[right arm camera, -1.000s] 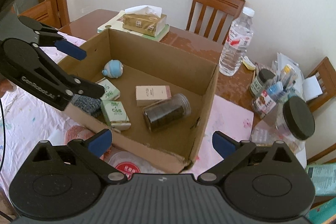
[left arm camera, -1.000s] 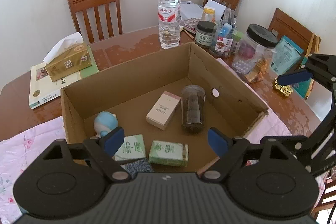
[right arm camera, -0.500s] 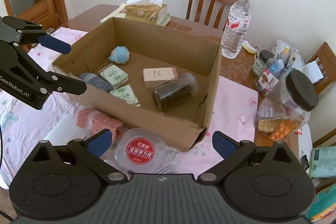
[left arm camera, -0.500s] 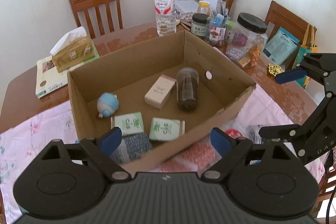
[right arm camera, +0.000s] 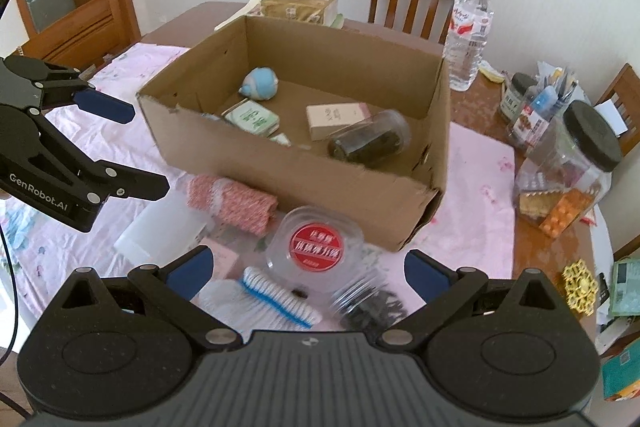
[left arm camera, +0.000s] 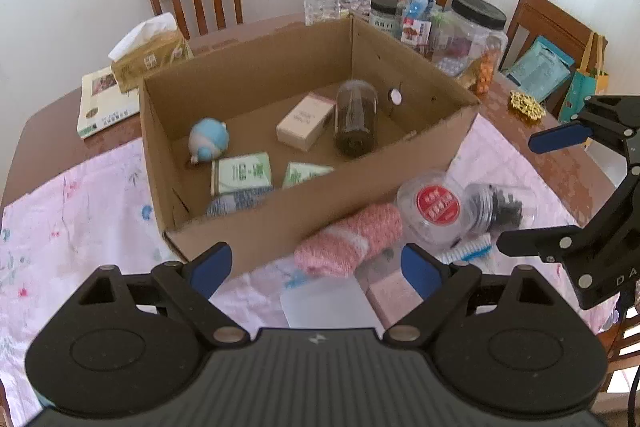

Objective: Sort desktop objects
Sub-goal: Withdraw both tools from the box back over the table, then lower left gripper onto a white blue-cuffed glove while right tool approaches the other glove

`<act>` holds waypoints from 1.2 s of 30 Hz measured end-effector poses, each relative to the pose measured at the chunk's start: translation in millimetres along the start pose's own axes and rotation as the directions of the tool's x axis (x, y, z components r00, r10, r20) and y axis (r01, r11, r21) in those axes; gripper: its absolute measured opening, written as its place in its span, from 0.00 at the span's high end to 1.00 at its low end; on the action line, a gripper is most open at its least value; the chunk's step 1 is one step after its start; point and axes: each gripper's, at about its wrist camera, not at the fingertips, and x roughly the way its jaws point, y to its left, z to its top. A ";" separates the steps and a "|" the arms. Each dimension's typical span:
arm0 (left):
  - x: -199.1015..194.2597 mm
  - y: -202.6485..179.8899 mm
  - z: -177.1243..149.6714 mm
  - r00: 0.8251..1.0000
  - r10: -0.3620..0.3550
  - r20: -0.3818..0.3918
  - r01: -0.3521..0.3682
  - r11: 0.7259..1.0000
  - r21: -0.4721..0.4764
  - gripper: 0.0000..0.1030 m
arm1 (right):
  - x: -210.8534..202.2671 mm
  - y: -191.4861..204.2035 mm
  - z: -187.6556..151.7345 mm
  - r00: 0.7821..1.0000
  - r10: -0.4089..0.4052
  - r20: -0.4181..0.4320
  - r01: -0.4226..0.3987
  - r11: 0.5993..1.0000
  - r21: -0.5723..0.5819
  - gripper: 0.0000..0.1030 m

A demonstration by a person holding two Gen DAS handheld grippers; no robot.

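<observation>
Near the front of the bench [left arm camera: 56, 131], both grippers hang with jaws apart and nothing in them: the left gripper [left arm camera: 316, 265] and the right gripper [right arm camera: 306, 271]. Beyond them, the cardboard box [left arm camera: 360, 201] holds a blue toy [left arm camera: 208, 141], 2 green packets and a dark jar [left arm camera: 356, 119]. Just outside its near wall lie a pink knitted roll [left arm camera: 348, 241], a red-lidded tub [right arm camera: 314, 241] and a brush [right arm camera: 276, 297].

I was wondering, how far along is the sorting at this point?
Partly done. The cardboard box already holds a dark jar and a beige carton, among others. Left gripper and right gripper are open, holding nothing. Pink roll, red-lidded tub and brush remain outside.
</observation>
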 end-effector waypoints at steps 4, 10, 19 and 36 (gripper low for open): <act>-2.3 -3.2 -12.3 1.000 0.008 -0.008 -0.008 1.000 -0.005 0.11 | 2.1 5.9 -7.9 1.000 0.012 -0.009 -0.012 1.000 0.011 0.00; -4.1 -12.1 -30.9 1.000 0.003 -0.024 -0.004 1.000 -0.027 0.11 | 3.8 6.8 -19.9 1.000 0.011 -0.022 -0.011 1.000 0.018 0.00; -4.8 -31.6 -55.6 0.999 0.003 -0.032 -0.005 0.998 -0.069 0.11 | 9.8 2.3 -43.9 0.998 -0.020 -0.055 0.021 1.000 0.016 0.00; 14.9 -96.4 -96.7 0.994 0.069 -0.083 -0.071 0.997 -0.010 0.11 | 14.9 -24.7 -80.3 0.992 0.062 -0.107 -0.062 0.998 0.007 0.00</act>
